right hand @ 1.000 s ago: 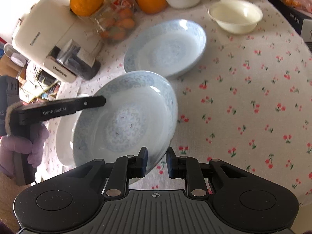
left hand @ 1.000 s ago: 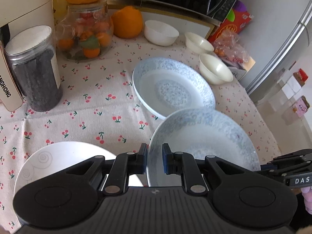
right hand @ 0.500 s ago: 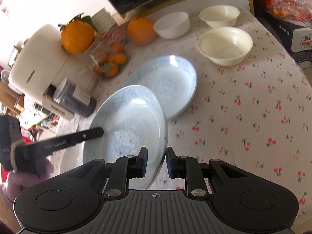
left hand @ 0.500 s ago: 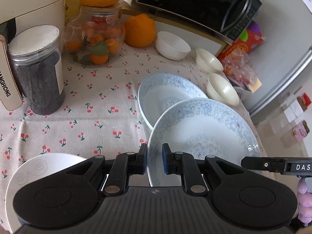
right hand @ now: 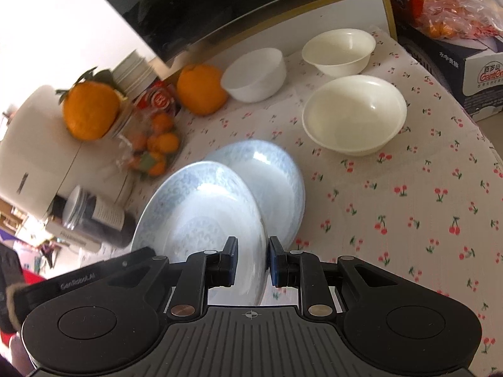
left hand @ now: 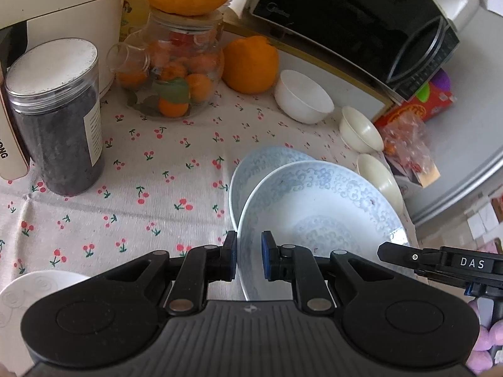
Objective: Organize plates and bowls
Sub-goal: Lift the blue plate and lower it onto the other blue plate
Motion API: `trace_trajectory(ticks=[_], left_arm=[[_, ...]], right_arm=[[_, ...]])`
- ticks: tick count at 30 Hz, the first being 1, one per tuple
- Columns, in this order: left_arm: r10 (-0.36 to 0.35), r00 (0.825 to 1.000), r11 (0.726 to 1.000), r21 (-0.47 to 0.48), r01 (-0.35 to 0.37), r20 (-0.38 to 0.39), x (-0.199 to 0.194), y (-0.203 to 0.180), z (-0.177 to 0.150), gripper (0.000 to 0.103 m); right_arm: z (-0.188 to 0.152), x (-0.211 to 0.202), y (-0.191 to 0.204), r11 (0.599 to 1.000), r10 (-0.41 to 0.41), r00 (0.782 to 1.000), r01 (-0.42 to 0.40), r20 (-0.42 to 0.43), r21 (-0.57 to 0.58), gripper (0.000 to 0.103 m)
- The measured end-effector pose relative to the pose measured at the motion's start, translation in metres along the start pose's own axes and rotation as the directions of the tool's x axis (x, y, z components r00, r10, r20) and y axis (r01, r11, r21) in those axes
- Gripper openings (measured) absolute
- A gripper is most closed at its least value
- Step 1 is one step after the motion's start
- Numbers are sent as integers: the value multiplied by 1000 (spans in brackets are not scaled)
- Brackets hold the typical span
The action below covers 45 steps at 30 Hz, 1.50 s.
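A blue-patterned plate [left hand: 320, 216] hangs above the table, held on opposite rims by both grippers. My left gripper [left hand: 248, 259] is shut on its near-left rim; my right gripper [right hand: 251, 259] is shut on the other rim of this plate [right hand: 201, 216]. Just behind and partly under it lies a second blue-patterned plate [left hand: 261, 166] [right hand: 270, 176] on the cherry-print cloth. A white bowl [left hand: 303, 95] [right hand: 254, 73] and two cream bowls [left hand: 361, 130] [left hand: 378, 180] [right hand: 339, 50] [right hand: 353, 114] stand further back. A white plate [left hand: 28, 292] shows at the lower left of the left wrist view.
At the back left stand a dark jar [left hand: 55, 116], a glass jar of small oranges [left hand: 171, 69], big oranges [left hand: 251, 64] and a white appliance [right hand: 37, 144]. A microwave [left hand: 352, 22] is behind the bowls, a snack box [right hand: 471, 62] at the right table edge.
Both grippers have carried the held plate away from the camera's near side toward the plate on the cloth; it now overlaps that plate. The white plate has slipped toward the lower-left corner.
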<state>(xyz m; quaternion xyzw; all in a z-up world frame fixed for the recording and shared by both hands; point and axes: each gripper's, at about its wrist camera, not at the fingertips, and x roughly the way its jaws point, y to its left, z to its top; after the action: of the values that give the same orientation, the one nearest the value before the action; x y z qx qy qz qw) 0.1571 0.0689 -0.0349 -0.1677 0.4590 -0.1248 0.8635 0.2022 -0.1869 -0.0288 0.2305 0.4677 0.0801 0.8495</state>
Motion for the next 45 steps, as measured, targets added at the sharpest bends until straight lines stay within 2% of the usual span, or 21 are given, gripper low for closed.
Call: trace_trajectory(ticks=[7, 12, 19, 34, 45], left_arm=[[46, 999, 999, -26, -46, 17, 13, -3, 6, 14], [90, 995, 996, -7, -89, 31, 21, -8, 8, 14], [114, 993, 994, -3, -114, 27, 34, -10, 9, 14], [173, 983, 980, 87, -177, 54, 38, -18, 7, 14], [210, 976, 966, 139, -217, 63, 42, -24, 5, 14]], right_arm=[[13, 14, 0, 1000, -22, 999, 22, 42, 20, 20], [20, 27, -2, 998, -45, 998, 43, 50, 47, 20], [26, 38, -7, 995, -70, 995, 64, 70, 80, 20], [26, 46, 5, 989, -145, 982, 148, 117, -12, 20], [21, 51, 15, 970, -208, 969, 222, 135, -100, 20]])
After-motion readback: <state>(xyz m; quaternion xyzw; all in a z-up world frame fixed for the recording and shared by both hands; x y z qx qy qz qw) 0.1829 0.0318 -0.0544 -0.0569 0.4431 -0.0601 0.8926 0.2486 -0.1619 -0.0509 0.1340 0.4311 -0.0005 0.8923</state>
